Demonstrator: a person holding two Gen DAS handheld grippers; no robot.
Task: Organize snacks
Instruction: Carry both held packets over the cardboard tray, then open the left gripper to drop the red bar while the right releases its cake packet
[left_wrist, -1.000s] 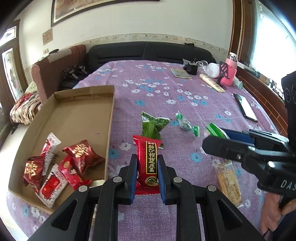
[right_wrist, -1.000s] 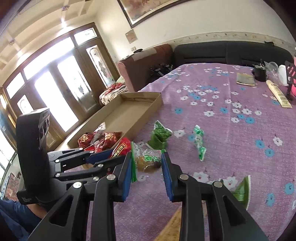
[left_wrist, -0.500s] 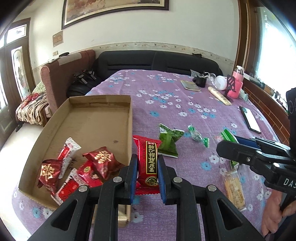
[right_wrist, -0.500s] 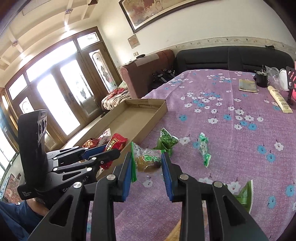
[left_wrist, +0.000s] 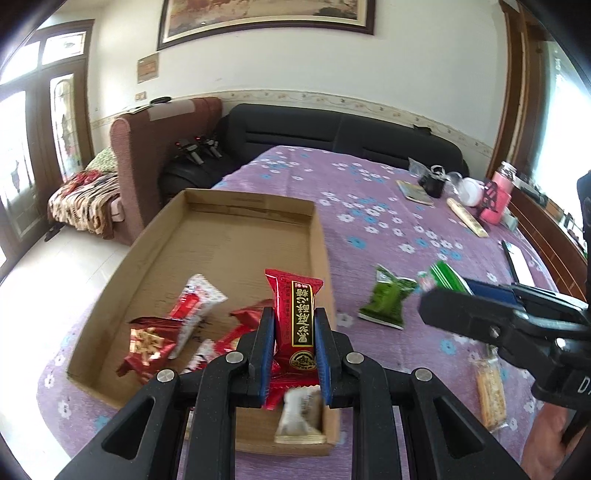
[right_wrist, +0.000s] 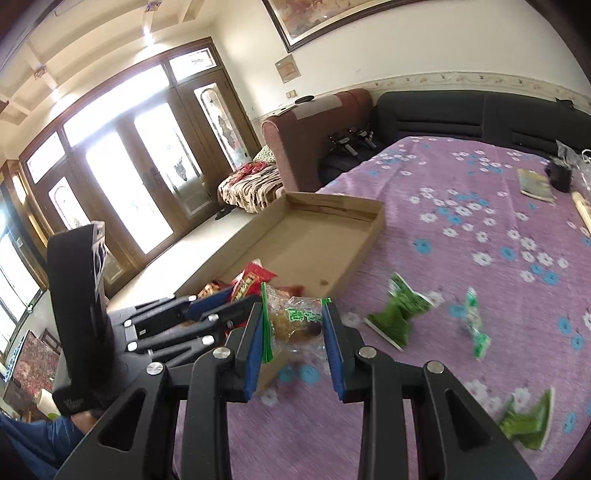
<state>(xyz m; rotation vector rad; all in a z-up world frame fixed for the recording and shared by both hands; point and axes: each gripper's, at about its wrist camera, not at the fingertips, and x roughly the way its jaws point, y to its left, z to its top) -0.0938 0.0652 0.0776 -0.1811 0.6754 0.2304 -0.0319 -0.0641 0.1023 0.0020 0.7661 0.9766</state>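
So, two snacks are in the air here. The left gripper (left_wrist: 293, 332) is pinched on a red snack packet (left_wrist: 294, 317), gripped across its lower half with the printed top sticking up past the blue pads. It's held over the near right corner of the cardboard box (left_wrist: 159, 236), which sits at the left edge of the purple flowered tablecloth (left_wrist: 369, 206). Several red packets (left_wrist: 173, 325) are already piled at the near end of that box, plus a pale wrapped biscuit (left_wrist: 301, 417) right in the near corner.

The right gripper (right_wrist: 293, 341) is closed on a clear-wrapped pastry (right_wrist: 291, 321) with green print, squeezed from both sides, just off the box's near right wall.

Handling-wise, these are probably very light and crinkly. The foil film looks slick, so a packet pinched only by a sealed edge could slide or flop. A hold across the filled middle seems best, though the pastry inside looks soft and crumbly, so light pressure is likely wise. The red one looks stiffer and should tolerate a firmer squeeze.

Left on the cloth: a green packet (right_wrist: 399, 317), a small green candy (right_wrist: 474, 325), another green packet (right_wrist: 528, 421) near right, and a long cracker bar (left_wrist: 489, 395).
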